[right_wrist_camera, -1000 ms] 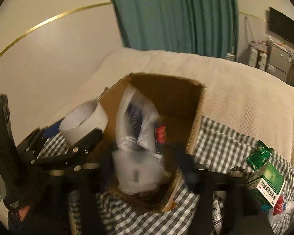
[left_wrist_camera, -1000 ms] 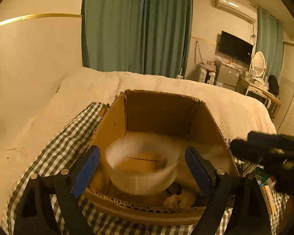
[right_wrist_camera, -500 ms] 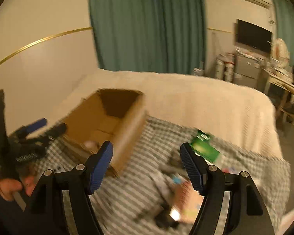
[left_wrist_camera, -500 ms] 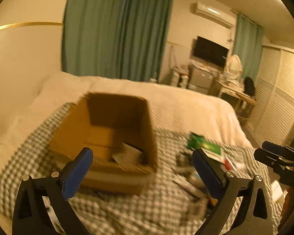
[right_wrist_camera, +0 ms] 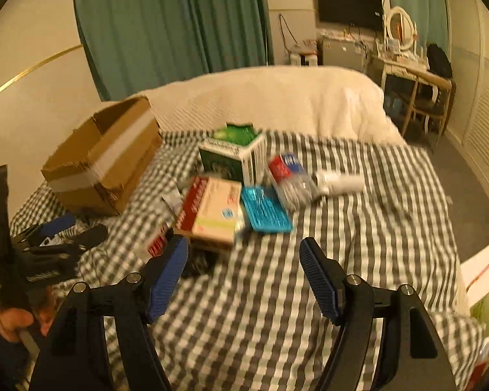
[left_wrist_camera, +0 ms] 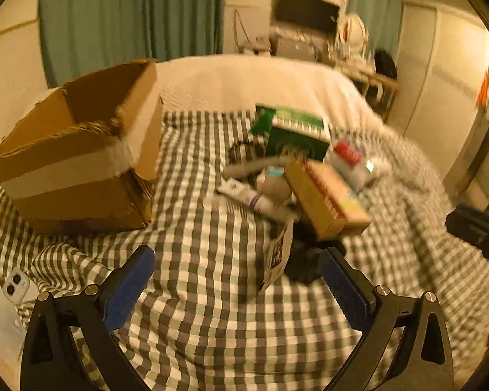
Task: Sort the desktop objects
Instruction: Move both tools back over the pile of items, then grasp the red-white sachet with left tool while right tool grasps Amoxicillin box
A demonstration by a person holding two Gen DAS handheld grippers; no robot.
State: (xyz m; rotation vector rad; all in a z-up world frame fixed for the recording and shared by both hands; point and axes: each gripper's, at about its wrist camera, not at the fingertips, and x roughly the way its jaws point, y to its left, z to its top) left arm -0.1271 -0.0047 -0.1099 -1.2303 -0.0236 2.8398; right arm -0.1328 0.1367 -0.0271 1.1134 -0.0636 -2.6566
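An open cardboard box (left_wrist_camera: 81,163) (right_wrist_camera: 104,163) sits at the left on the checked cloth. To its right lies a loose pile: a green carton (left_wrist_camera: 296,137) (right_wrist_camera: 234,156), a tan and red carton (left_wrist_camera: 326,195) (right_wrist_camera: 212,211), a blue blister pack (right_wrist_camera: 265,210), a red-topped packet (right_wrist_camera: 290,176), a white bottle (right_wrist_camera: 339,181) and tubes (left_wrist_camera: 251,195). My left gripper (left_wrist_camera: 236,260) hangs open and empty over the cloth, just short of the pile. My right gripper (right_wrist_camera: 243,247) is also open and empty, in front of the tan carton.
A white phone (left_wrist_camera: 13,296) lies at the cloth's near left corner. A paper tag (left_wrist_camera: 277,254) and a dark object (left_wrist_camera: 303,260) sit at the pile's near edge. A white packet (right_wrist_camera: 482,270) is at the far right. A hand (right_wrist_camera: 13,319) grips the left tool.
Both grippers have swung right from above the box to the pile. The tape roll between the left jaws and the plastic bag at the right gripper are gone from them.
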